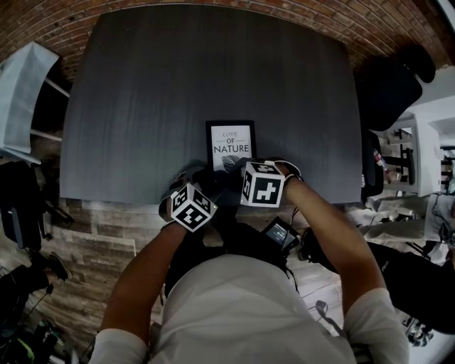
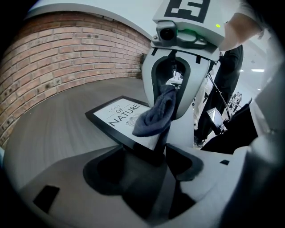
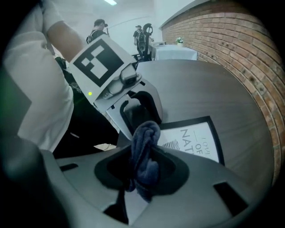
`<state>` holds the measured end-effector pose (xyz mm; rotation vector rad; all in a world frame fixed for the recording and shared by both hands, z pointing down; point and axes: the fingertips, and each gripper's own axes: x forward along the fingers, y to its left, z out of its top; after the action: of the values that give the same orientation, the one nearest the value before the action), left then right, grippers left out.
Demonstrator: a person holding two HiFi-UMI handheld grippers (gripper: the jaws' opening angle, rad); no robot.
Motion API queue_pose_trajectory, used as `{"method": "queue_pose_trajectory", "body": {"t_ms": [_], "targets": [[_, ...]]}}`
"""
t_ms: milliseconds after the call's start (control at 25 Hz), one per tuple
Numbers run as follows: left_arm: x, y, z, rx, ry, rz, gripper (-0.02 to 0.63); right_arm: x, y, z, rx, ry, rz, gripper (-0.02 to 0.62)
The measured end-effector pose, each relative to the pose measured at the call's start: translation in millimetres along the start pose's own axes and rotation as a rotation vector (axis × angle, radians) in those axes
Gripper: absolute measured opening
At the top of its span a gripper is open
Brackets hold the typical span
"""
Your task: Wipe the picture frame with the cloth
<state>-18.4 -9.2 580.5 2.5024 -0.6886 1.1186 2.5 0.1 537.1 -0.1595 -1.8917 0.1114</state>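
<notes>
Down at the near edge of the frame (image 1: 230, 146), the two grippers sat side by side. The left gripper (image 2: 153, 153) was at the frame's near left corner, and its fingers looked closed on the black edge there. Just right of it the right gripper (image 3: 142, 173) tipped steeply down over the frame's near right part. Its fingers pinched a dark blue cloth (image 3: 144, 156), which bunched up between them and hung over the frame's glass. I could not tell whether the cloth touched the glass. The frame lay flat on the bench (image 1: 213, 71) close to the person's side, its white print reading "NATURE" above a small leaf drawing. Past the frame the dark, grained bench ran on to a brick wall (image 1: 213, 11). Off to the frame's right, beyond the bench's edge, stood a black chair (image 1: 387, 85).
</notes>
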Motion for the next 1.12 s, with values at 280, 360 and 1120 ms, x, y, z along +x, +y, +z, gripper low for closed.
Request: {"method": "queue_pose_trajectory", "body": {"t_ms": [280,360,1120], "targets": [[-8,-2,21,0.140,-0.068,0.046,0.308,-23,-63,-22,0.074,-0.003,-0.277,0.110],[-7,-4,28,0.176,-0.085,0.041,0.307,-29,-85,-30,0.083,0.013,-0.389,0.110],[4,-5,24,0.135,-0.026,-0.004,0.307,-19,-155,-68,0.058,0.202,-0.561,0.107]]}}
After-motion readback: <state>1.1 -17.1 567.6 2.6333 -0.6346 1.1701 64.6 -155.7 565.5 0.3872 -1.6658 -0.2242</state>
